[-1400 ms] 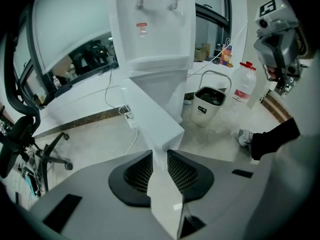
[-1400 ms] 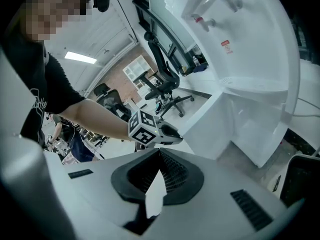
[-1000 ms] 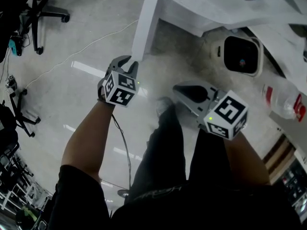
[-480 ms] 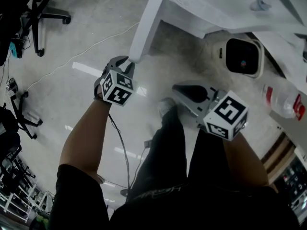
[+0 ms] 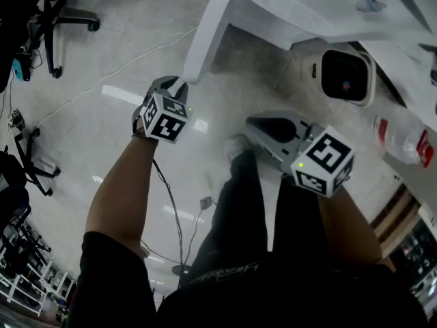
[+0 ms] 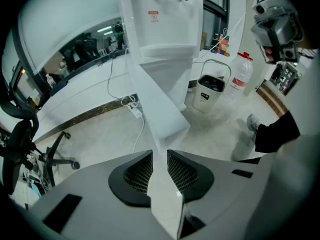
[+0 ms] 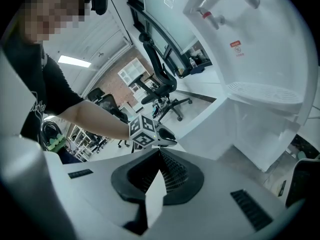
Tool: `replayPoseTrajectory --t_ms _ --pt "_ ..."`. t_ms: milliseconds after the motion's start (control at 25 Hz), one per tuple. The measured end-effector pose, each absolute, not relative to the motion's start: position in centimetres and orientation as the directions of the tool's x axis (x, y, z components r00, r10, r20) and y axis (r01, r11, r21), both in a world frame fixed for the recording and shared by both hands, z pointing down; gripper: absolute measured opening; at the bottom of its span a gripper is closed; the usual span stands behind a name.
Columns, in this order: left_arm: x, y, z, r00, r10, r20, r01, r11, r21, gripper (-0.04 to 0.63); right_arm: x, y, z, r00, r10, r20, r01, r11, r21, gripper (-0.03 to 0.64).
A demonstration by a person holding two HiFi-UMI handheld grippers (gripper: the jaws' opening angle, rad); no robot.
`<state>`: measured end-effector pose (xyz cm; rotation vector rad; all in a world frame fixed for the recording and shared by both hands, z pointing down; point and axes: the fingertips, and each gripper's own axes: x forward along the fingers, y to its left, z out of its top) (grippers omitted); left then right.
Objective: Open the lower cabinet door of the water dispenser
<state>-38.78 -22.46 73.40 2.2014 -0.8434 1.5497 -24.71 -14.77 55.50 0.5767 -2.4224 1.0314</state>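
Note:
The white water dispenser [image 6: 165, 24] stands ahead in the left gripper view, its lower cabinet door [image 6: 161, 111] swung out towards me. In the head view the door [image 5: 208, 33] juts down from the dispenser body [image 5: 300, 12], and my left gripper [image 5: 176, 84] is at its lower free corner. The door's edge runs straight between my left gripper's [image 6: 160, 156] pads, which are shut on it. My right gripper [image 5: 254, 125] hangs apart to the right, over the floor, touching nothing. Its jaws [image 7: 160, 156] are shut and hold nothing.
A white bucket [image 5: 341, 77] with a dark opening and a large water bottle [image 5: 403, 142] stand right of the dispenser. Office chairs [image 5: 61, 19] are at the far left, and a cable [image 5: 109, 80] lies across the floor. The person's legs and a shoe [image 5: 237, 147] are below the grippers.
My left gripper has drifted left with the door's edge in it, and the door has swung a little wider. The right gripper has kept still.

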Motion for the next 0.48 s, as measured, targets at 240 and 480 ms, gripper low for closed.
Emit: replayPoseTrajectory --t_ms 240,480 --pt "-39.5 -19.6 71.7 0.265 -0.293 0.919 -0.733 -0.681 -0.006 0.089 -23.7 -15.2 54.9 -0.823 -0.219 0.524 -0.526 0.642 -0.557 0.012" --pt "-35.8 -15.5 62.6 0.459 -0.388 0.800 -0.833 -0.500 0.236 0.029 -21.1 -14.3 50.2 -0.847 -0.255 0.467 -0.496 0.695 -0.521 0.012"
